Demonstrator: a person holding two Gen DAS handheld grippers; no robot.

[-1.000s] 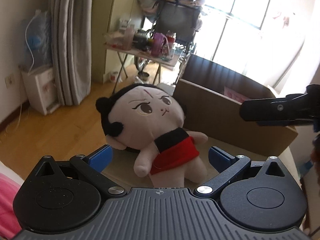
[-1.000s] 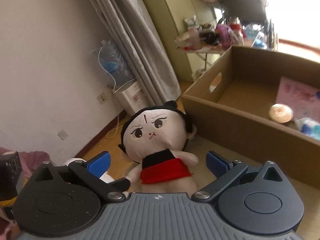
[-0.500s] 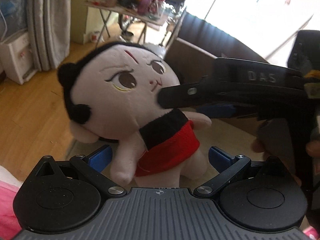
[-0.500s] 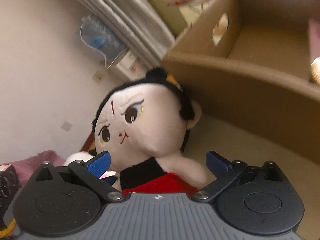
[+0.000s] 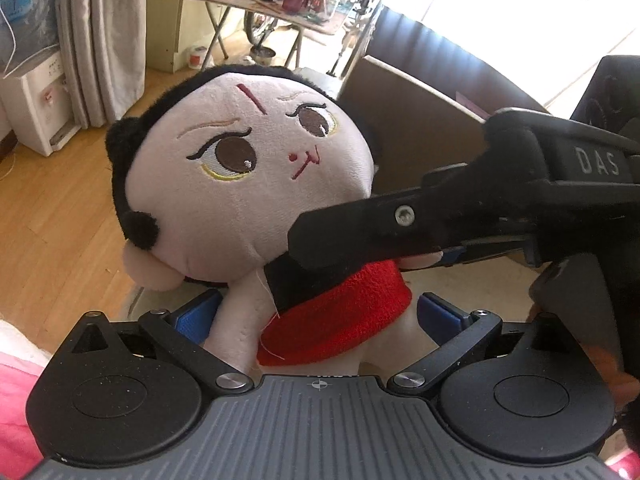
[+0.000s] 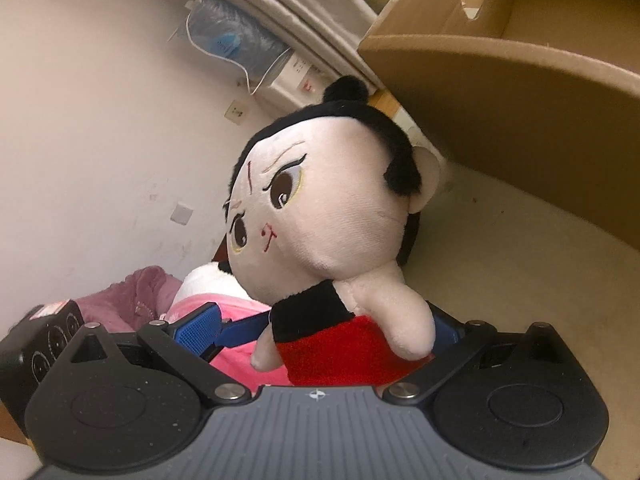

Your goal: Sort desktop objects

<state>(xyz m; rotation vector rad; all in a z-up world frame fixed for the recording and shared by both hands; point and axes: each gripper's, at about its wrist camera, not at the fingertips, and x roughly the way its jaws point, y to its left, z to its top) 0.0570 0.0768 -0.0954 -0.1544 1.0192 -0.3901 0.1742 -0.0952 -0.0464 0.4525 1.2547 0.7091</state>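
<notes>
A plush doll (image 5: 248,184) with a big pale head, black hair and a red skirt stands on the beige table top; it also shows in the right wrist view (image 6: 320,224). My left gripper (image 5: 320,316) is open, its blue pads either side of the doll's legs. My right gripper (image 6: 320,332) is open around the doll's red body; its black finger (image 5: 380,224) crosses the doll's neck in the left wrist view. An open cardboard box (image 6: 520,80) stands just behind the doll.
A folding table (image 5: 280,4) with bottles and a wheelchair stand on the wooden floor beyond. Curtains (image 5: 100,40) and a white cabinet (image 5: 36,104) are at the left. Pink cloth (image 6: 224,312) lies by the left gripper.
Both grippers have moved in close to the doll. The right gripper's finger now lies across the doll's neck, and the doll's body sits between both pairs of fingers.
</notes>
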